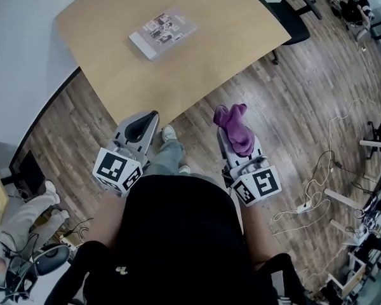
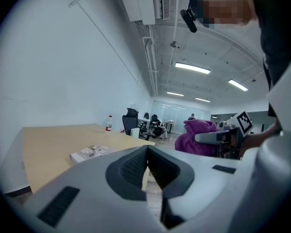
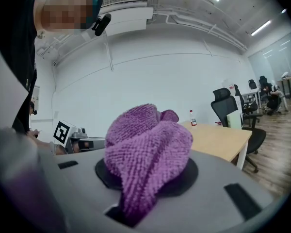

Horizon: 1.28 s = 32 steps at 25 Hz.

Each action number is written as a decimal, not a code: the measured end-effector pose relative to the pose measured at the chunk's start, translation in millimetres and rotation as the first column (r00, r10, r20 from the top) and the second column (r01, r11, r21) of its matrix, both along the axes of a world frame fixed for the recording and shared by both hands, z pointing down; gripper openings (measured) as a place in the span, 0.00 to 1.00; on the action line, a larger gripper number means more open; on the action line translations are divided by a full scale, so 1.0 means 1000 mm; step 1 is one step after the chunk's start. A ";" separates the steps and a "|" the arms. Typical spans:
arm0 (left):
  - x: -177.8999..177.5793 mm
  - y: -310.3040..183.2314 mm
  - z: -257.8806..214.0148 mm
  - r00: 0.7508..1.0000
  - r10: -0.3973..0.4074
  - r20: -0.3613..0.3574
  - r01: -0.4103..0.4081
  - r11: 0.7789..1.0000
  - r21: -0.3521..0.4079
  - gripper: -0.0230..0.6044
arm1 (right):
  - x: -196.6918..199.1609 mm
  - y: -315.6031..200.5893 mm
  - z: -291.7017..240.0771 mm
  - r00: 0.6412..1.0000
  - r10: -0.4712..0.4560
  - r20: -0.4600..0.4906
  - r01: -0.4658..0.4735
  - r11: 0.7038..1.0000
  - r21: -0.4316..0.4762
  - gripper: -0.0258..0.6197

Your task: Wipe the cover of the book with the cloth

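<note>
Gripping the cloth point(image 1: 237, 131), the right gripper point(image 1: 231, 123) is well short of the book point(image 1: 162, 32), which lies ahead and to its left. The left gripper point(image 1: 153, 115), jaws together and empty, is nearer

Counter point(image 1: 101, 37): pale wood-look top, smooth, matt. Book point(image 1: 162, 32) on it: printed paper cover, smooth. Cloth point(image 1: 236, 129), off counter's near edge: purple terry, nubby, rough. Left tongs point(image 2: 147, 153): matt grey plastic w/ black ribbed pads point(image 2: 132, 168). Floor point(image 1: 292, 107) under counter: wood-grain planks.

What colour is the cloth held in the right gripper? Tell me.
Purple. The cloth shows best in the right gripper view, bunched between the jaws.
</note>
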<state>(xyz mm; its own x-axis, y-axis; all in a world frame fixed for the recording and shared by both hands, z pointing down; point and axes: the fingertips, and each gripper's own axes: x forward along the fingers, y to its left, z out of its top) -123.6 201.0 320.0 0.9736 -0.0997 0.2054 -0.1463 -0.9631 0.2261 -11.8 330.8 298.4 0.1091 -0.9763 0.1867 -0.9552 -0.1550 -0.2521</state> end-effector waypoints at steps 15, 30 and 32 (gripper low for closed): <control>0.049 -0.123 0.040 0.995 -0.054 0.078 0.059 0.996 -0.071 0.07 | 0.071 -0.143 0.019 0.998 -0.056 0.042 0.059 0.994 -0.090 0.21; 0.109 -0.201 0.092 0.942 -0.259 0.215 0.292 0.946 -0.140 0.07 | 0.172 -0.268 0.078 0.960 -0.274 0.052 0.278 0.937 -0.212 0.23; 0.117 -0.209 0.104 0.925 -0.286 0.248 0.326 0.935 -0.137 0.07 | 0.187 -0.285 0.092 0.950 -0.310 0.046 0.312 0.920 -0.237 0.23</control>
